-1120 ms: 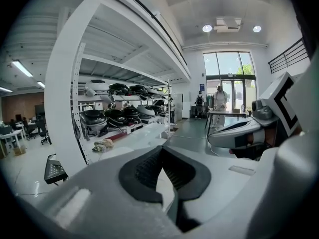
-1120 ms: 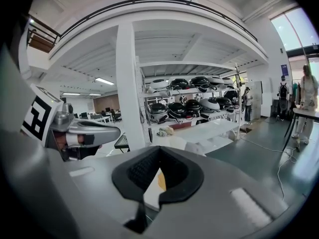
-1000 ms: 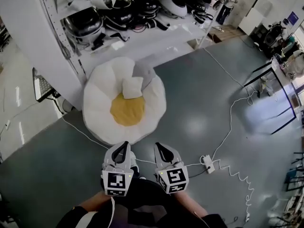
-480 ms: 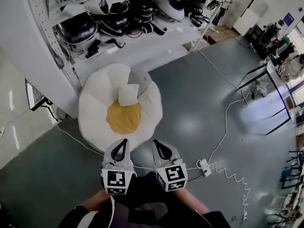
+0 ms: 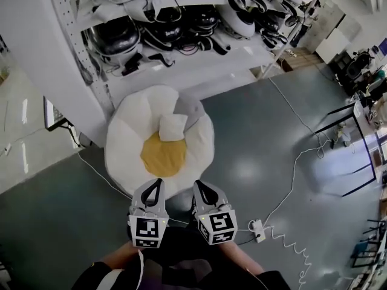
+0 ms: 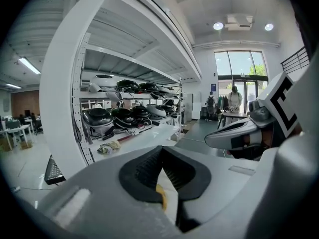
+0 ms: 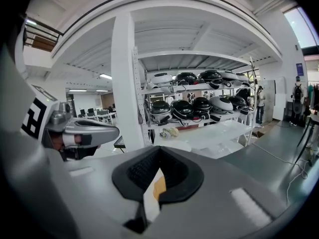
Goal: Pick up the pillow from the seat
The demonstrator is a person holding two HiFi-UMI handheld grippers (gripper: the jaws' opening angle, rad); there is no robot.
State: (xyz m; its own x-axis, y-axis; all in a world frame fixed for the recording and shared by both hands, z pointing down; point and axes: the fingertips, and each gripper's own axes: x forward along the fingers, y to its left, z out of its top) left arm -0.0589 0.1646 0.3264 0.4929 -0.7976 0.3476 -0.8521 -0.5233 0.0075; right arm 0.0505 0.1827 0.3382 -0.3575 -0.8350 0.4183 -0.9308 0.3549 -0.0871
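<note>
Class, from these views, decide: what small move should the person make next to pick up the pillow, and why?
The white pillow lies untouched toward the far side of the seat. The left gripper and right gripper hang at its near edge, jaws together and empty. So probably carry both forward over the seat and part the jaws.

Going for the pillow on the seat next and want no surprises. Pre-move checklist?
1. Clear sight of pillow, lying on the seat: ok.
2. Nothing lying on top of the pillow: ok.
3. left claw open for a grasp: not ok, jaws together, empty.
4. right claw open for a grasp: not ok, jaws together, empty.
5. Claws at the pillow: not ok, both are short of it, near the seat's front edge.
6. Pillow loose, not fixed to the seat: cannot tell.
</note>
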